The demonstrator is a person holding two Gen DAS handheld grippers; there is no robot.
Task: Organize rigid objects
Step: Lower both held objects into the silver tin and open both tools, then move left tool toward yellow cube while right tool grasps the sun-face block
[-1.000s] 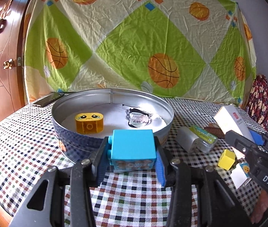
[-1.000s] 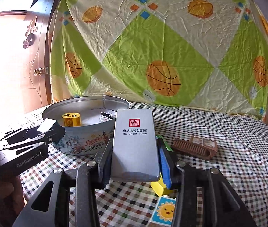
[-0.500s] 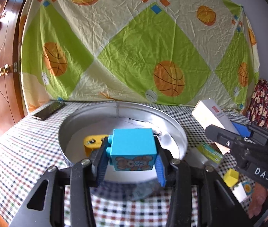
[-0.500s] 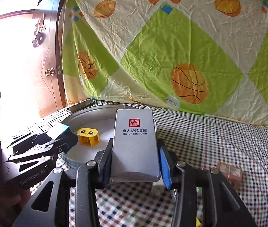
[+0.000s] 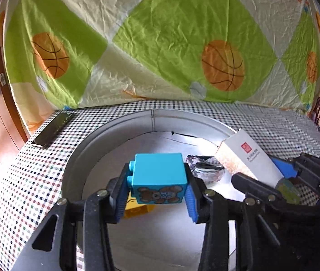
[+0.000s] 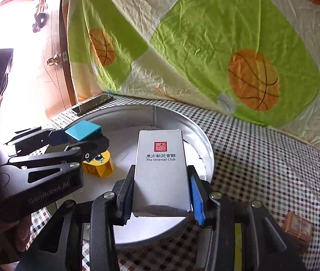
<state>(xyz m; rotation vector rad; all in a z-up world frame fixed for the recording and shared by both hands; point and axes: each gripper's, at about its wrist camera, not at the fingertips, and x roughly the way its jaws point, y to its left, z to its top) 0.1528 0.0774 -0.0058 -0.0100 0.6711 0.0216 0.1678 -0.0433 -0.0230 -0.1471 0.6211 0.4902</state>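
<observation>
My left gripper (image 5: 157, 194) is shut on a blue toy block (image 5: 158, 177) with a bear picture and holds it above the inside of the round metal tin (image 5: 114, 126). My right gripper (image 6: 161, 192) is shut on a grey box (image 6: 161, 169) marked "The Oriental Club", held over the tin's (image 6: 178, 115) right side. The box also shows in the left wrist view (image 5: 245, 160), the blue block in the right wrist view (image 6: 83, 129). A yellow face block (image 6: 97, 163) sits on the tin floor under the left gripper. A crumpled clear wrapper (image 5: 205, 169) lies in the tin.
A dark phone-like slab (image 5: 53, 131) lies on the checked tablecloth (image 6: 261, 149) behind the tin at left. A brown ridged item (image 6: 297, 225) lies on the cloth at right. A basketball-print sheet (image 5: 160, 33) hangs behind; a wooden door (image 6: 53, 63) stands at left.
Both grippers have moved forward and up over the tin with their loads. The blue block and the grey box now hang above the tin's inside instead of in front of it.
</observation>
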